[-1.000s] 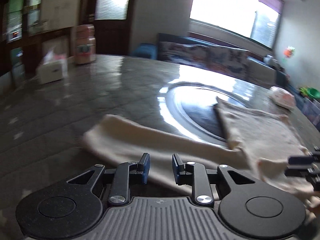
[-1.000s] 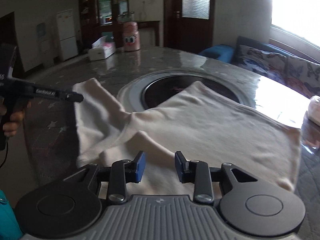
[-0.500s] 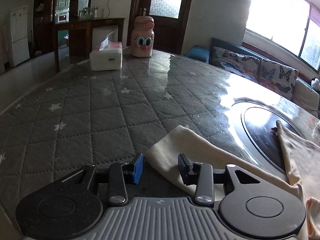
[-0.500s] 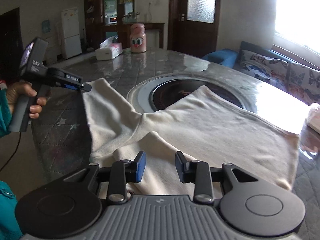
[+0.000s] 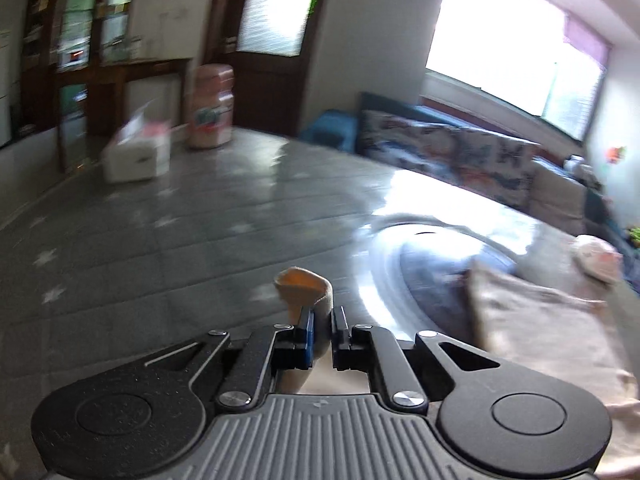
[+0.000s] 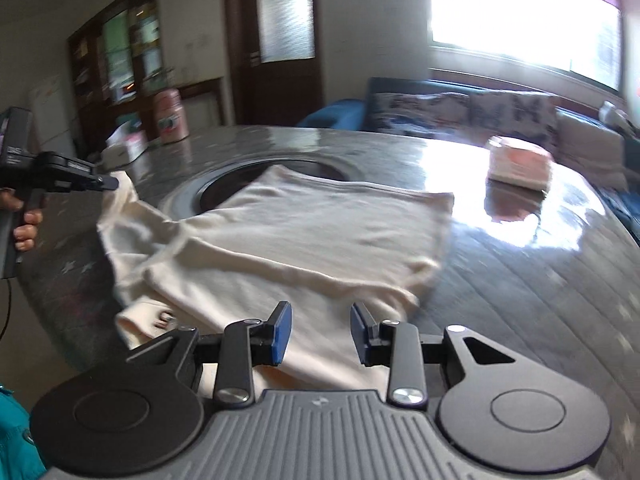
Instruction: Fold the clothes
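Closing our left tongs (image 5: 321,322) on the sleeve (image 5: 304,286) lifts it clear of the desk (image 5: 160,248) for folding inward. Our right tongs (image 6: 320,330) hover spread over the cream shirt (image 6: 304,232), which lies flat on the desk, holding nothing.

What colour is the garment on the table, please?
Cream, plain; the right wrist view shows it best.
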{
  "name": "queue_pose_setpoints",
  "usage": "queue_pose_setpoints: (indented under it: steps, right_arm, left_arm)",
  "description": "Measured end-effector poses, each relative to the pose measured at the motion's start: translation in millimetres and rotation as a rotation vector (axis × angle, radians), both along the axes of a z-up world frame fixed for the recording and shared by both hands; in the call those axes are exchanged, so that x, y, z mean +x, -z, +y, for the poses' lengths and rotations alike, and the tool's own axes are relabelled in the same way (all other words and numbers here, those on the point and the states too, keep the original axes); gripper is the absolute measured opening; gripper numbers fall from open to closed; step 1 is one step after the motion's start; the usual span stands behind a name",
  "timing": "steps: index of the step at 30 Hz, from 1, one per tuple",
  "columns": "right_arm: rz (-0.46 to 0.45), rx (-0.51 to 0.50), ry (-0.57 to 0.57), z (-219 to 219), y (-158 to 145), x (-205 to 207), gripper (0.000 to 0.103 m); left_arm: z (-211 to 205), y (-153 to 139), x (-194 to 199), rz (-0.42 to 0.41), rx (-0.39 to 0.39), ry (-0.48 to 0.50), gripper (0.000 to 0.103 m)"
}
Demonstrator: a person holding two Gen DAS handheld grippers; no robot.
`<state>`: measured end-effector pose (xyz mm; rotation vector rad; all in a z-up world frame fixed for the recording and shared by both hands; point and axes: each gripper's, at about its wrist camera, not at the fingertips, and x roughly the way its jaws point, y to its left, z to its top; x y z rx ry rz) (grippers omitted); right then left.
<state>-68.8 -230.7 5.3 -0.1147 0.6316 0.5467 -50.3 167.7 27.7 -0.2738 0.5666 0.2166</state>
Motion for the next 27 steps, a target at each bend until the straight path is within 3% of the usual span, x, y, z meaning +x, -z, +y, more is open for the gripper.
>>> queue_pose_setpoints:
  steps: [5,10,20,27]
  right_arm:
    - [0.005,0.053,0.096,-39.9,10.9,-7.6,0.032]
    - [0.008,0.096,0.165,-69.9,20.5,-11.6,0.032]
    - [0.030,0.143,0.219,-97.8,34.5,-14.2,0.032]
    - [0.039,0.155,0.213,-98.8,37.6,-12.7,0.032]
  left_arm:
    - [-56.0,-25.3,12.9,-0.038,0.001,0.169,0.009]
    - [-110.6,-32.5,24.2,-0.026,0.001,0.336,0.009]
    - [-197.8,-8.0,29.9,0.079,0.022,0.584,0.009]
    - [-226.4,13.3,19.8,0.153,0.028,0.671,0.009]
